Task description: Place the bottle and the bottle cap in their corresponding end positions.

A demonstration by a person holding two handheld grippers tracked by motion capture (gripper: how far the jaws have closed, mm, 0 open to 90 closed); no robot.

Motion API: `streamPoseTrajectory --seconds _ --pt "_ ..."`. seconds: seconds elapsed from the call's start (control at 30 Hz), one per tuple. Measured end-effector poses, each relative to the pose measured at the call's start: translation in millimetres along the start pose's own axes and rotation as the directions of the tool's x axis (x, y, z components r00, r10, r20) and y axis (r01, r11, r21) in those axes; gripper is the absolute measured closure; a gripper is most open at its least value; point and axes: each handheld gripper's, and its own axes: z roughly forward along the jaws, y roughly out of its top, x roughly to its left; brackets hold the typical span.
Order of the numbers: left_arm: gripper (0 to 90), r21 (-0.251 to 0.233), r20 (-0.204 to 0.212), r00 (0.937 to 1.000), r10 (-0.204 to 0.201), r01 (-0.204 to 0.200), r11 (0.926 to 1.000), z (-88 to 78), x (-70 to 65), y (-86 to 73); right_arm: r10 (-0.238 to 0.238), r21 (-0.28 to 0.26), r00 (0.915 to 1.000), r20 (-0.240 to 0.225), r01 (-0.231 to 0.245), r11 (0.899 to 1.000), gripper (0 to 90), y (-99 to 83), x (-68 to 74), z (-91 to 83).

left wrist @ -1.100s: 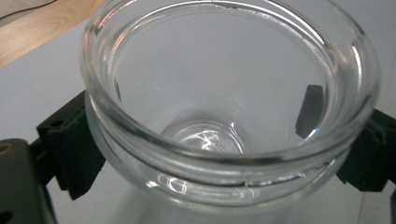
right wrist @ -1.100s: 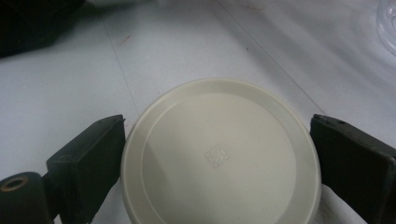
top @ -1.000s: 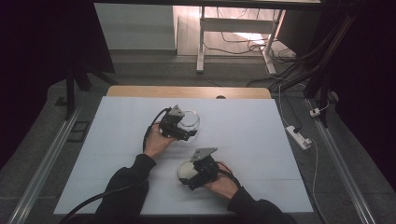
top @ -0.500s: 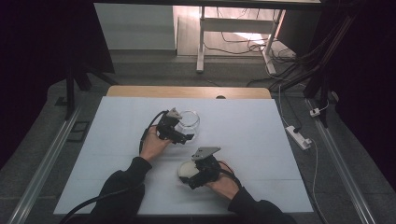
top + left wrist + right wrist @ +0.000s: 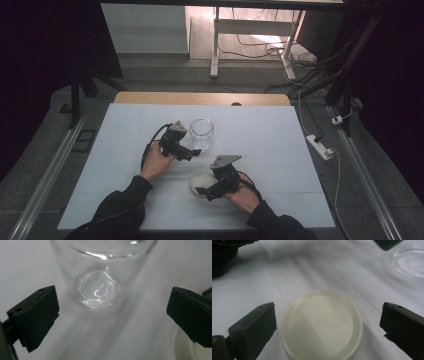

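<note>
A clear empty glass jar (image 5: 201, 132) stands upright and lidless on the white table (image 5: 280, 150). In the left gripper view the jar (image 5: 100, 277) sits just beyond my left gripper (image 5: 115, 312), whose jaws are wide open and touch nothing. From above, the left gripper (image 5: 193, 149) lies at the jar's near left. A round cream lid (image 5: 200, 179) lies flat nearer the person. My right gripper (image 5: 209, 186) is at the lid. In the right gripper view the lid (image 5: 322, 325) lies between the open jaws of the right gripper (image 5: 328, 315), with a gap on each side.
The table's wooden far edge (image 5: 200, 97) lies beyond the jar. A power strip (image 5: 318, 146) rests on the floor to the right. Metal rails (image 5: 50, 170) run along both sides. In the right gripper view the jar's base (image 5: 409, 262) is at the upper right.
My left gripper has drawn back from the jar toward the near left, and the jar now stands free of its jaws. The right gripper has stayed by the lid.
</note>
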Motion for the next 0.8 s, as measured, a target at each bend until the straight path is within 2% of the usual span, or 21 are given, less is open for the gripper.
streamPoseTrajectory --seconds 0.2,0.4,0.8 --pt "0.0 0.001 0.004 0.9996 0.028 -0.028 0.9996 -13.1 -5.5 -8.5 0.001 -0.003 1.0000 0.007 -0.001 1.000 0.6 0.1 0.1 -4.4" --pt "0.0 -0.018 0.036 0.9992 0.016 -0.015 0.9997 -26.5 -13.0 -17.0 0.002 -0.011 0.9999 0.016 -0.002 1.000 0.0 -0.5 -1.2 -10.1" --pt "0.0 -0.019 0.051 0.9984 0.026 -0.025 0.9995 -53.2 -34.3 -33.5 0.018 -0.019 0.9991 0.037 -0.017 1.000 0.0 -2.8 -3.9 -22.7"
